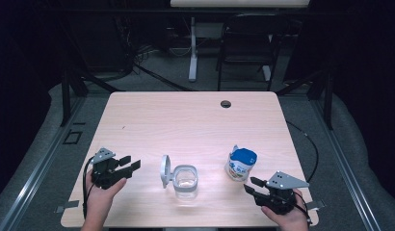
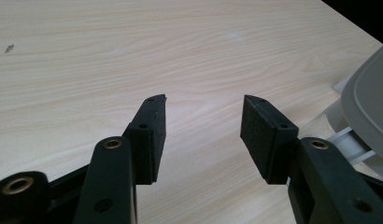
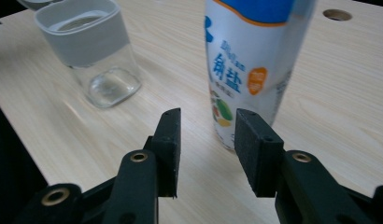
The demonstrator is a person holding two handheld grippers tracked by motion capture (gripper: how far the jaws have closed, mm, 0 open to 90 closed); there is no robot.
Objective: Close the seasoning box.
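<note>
A clear glass jar (image 1: 186,180) with a grey collar stands near the table's front middle, its grey lid (image 1: 165,171) swung open on its left side. A white and blue pouch (image 1: 241,164) with printed characters stands upright to the jar's right. My left gripper (image 1: 130,163) sits left of the jar and points toward the lid; its jaws stand open and empty (image 2: 203,116), with the lid (image 2: 367,98) off to their right. My right gripper (image 1: 251,185) is at the front right, open (image 3: 206,123), its tips just short of the pouch (image 3: 250,60). The jar (image 3: 94,51) stands further left.
The light wooden table (image 1: 186,120) has a round cable hole (image 1: 226,104) near its far edge. A black chair (image 1: 246,43) and a white desk leg (image 1: 192,53) stand behind it on the grey floor. Cables trail from both grippers.
</note>
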